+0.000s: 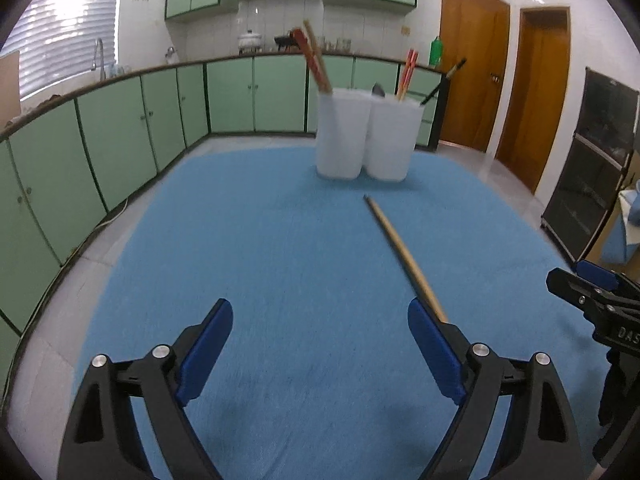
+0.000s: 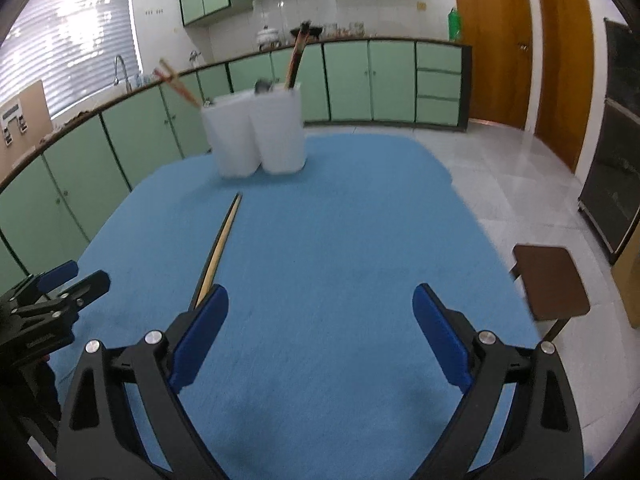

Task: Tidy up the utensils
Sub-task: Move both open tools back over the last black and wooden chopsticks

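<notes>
Left hand-held gripper: the left hand-held gripper (image 1: 320, 354) fills the bottom of its own view, blue pads spread wide, nothing between them, blue bench (image 1: 280, 240) beneath.
Right hand-held gripper: the right hand-held gripper (image 2: 320, 340) is likewise released and empty; it also shows at the right edge of the left view.
Chopstick: a lone wooden chopstick (image 1: 404, 254) lies flat on the cloth between the two grippers.
Long axis: it runs from behind the left gripper's right pad up the frame toward the two white holders (image 1: 368, 138), slightly slanted.
Which side: just right of the left gripper's centre line, just left of the right gripper's.
Nearer hand: about equal, as a judgement; either must shift sideways to straddle it.
Holders: centre of frame, touching, already holding red and wooden chopsticks.
</notes>
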`<act>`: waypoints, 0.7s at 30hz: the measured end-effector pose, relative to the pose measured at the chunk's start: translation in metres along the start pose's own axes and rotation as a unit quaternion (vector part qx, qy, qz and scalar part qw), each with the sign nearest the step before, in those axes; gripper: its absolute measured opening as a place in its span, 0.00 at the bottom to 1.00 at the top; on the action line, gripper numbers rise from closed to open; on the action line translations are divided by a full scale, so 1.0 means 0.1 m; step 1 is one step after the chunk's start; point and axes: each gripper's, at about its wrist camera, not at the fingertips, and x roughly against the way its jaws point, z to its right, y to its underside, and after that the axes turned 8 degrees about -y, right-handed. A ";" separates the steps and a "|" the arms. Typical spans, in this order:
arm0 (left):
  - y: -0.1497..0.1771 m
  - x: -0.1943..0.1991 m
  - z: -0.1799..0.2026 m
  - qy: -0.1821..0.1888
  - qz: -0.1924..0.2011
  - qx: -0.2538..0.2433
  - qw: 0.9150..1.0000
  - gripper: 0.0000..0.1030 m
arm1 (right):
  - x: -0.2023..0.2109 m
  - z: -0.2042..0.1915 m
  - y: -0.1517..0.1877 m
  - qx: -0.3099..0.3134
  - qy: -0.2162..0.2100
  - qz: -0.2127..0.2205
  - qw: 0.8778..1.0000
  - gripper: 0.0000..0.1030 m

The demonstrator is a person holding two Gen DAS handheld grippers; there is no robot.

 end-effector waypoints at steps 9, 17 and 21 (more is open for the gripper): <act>0.13 -0.08 -0.07 -0.018 -0.039 -0.003 0.999 0.85 | -0.17 -0.32 0.20 0.031 -0.012 -0.056 0.998 0.88; 0.18 -0.08 -0.09 -0.017 -0.048 0.000 0.999 0.85 | -0.28 -0.50 0.29 0.058 -0.011 -0.087 0.994 0.88; 0.19 -0.07 -0.10 -0.015 -0.048 0.001 0.999 0.85 | -0.34 -0.55 0.30 0.069 -0.003 -0.097 0.993 0.88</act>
